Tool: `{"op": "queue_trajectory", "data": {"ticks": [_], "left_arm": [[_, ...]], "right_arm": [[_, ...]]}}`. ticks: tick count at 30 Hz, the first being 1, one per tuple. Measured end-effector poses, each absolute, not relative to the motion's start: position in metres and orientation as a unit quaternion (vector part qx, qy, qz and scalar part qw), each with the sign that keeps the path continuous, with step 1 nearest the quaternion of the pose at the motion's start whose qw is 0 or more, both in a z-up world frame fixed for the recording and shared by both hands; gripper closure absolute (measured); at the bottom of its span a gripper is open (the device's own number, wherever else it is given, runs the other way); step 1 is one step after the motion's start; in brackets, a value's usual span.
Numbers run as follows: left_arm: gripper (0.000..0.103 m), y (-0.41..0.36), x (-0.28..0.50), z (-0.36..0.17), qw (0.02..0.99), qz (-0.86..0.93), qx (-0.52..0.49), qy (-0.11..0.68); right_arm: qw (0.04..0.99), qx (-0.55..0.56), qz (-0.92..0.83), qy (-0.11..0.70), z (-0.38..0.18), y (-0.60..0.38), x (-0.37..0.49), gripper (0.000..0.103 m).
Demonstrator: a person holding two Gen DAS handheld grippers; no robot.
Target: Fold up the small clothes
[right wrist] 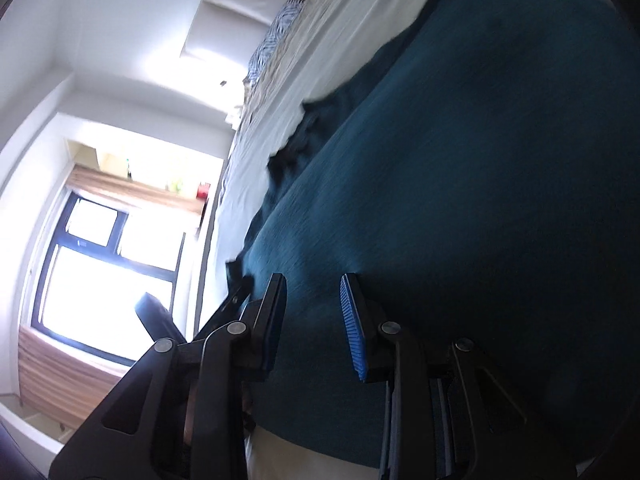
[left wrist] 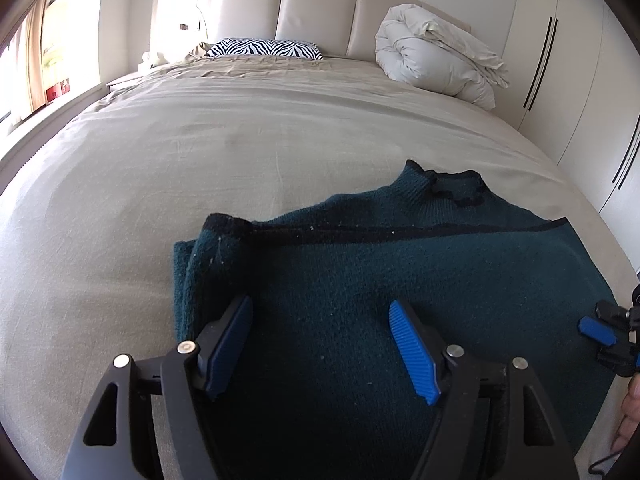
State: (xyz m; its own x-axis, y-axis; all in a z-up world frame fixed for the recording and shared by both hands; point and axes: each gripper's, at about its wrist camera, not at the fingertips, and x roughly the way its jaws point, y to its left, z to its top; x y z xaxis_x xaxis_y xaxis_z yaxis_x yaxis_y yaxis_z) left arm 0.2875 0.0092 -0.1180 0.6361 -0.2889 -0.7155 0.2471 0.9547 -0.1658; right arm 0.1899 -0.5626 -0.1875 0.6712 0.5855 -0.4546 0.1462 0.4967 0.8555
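A dark teal knit sweater (left wrist: 400, 264) with black trim lies spread on the bed (left wrist: 200, 152), its collar (left wrist: 456, 188) toward the headboard and its left side folded over itself. My left gripper (left wrist: 320, 332) hovers open over the sweater's lower left part, nothing between its blue pads. My right gripper (left wrist: 604, 336) shows at the sweater's right edge. In the tilted, blurred right wrist view the sweater (right wrist: 480, 160) fills most of the picture. There the right gripper (right wrist: 314, 316) stands just above the fabric near the hem, its pads a narrow gap apart and pressing on nothing.
A zebra-print pillow (left wrist: 264, 48) and a rolled white duvet (left wrist: 432, 60) lie by the padded headboard (left wrist: 312, 12). White wardrobe doors (left wrist: 560, 80) line the right side. A person's hand (left wrist: 632, 408) is at the right edge. A bright window (right wrist: 108, 264) is beyond the bed.
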Motion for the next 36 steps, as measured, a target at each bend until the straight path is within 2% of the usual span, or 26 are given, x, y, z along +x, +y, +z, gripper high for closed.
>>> {"op": "queue_trajectory", "data": {"ticks": [5,11,12,13,14,15,18,22,30,34,36], "left_arm": [[0.03,0.009,0.288,-0.118,0.904,-0.148,-0.025,0.401],[0.026,0.014,0.279,-0.108,0.896,-0.152,-0.025,0.417],[0.026,0.018,0.273,-0.104,0.895,-0.148,-0.033,0.419],[0.026,0.023,0.266,-0.099,0.895,-0.146,-0.043,0.42],[0.026,0.03,0.257,-0.092,0.895,-0.146,-0.058,0.417],[0.025,0.036,0.249,-0.087,0.897,-0.144,-0.067,0.412],[0.016,0.062,0.224,-0.074,0.906,-0.122,-0.099,0.393],[0.015,0.096,0.21,-0.086,0.883,-0.118,-0.168,0.422],[0.018,0.112,0.202,-0.117,0.814,-0.187,-0.288,0.467],[0.019,0.108,0.214,-0.122,0.792,-0.205,-0.313,0.483],[0.025,0.108,0.219,-0.126,0.773,-0.219,-0.336,0.491]], "right_arm": [[0.778,0.53,0.076,0.33,-0.184,-0.636,0.15,0.076],[0.787,0.523,0.028,0.324,-0.175,-0.656,0.112,0.074],[0.79,0.52,0.027,0.324,-0.172,-0.656,0.105,0.071],[0.793,0.518,0.024,0.321,-0.168,-0.654,0.1,0.054],[0.798,0.514,0.02,0.315,-0.163,-0.651,0.094,0.041],[0.803,0.508,0.02,0.311,-0.158,-0.648,0.089,0.04],[0.812,0.488,0.044,0.316,-0.144,-0.634,0.084,0.039],[0.817,0.465,0.082,0.332,-0.133,-0.603,0.09,0.039],[0.813,0.42,0.153,0.373,-0.124,-0.545,0.106,0.039],[0.811,0.4,0.178,0.389,-0.118,-0.525,0.115,0.04],[0.807,0.395,0.192,0.394,-0.116,-0.515,0.124,0.04]]}}
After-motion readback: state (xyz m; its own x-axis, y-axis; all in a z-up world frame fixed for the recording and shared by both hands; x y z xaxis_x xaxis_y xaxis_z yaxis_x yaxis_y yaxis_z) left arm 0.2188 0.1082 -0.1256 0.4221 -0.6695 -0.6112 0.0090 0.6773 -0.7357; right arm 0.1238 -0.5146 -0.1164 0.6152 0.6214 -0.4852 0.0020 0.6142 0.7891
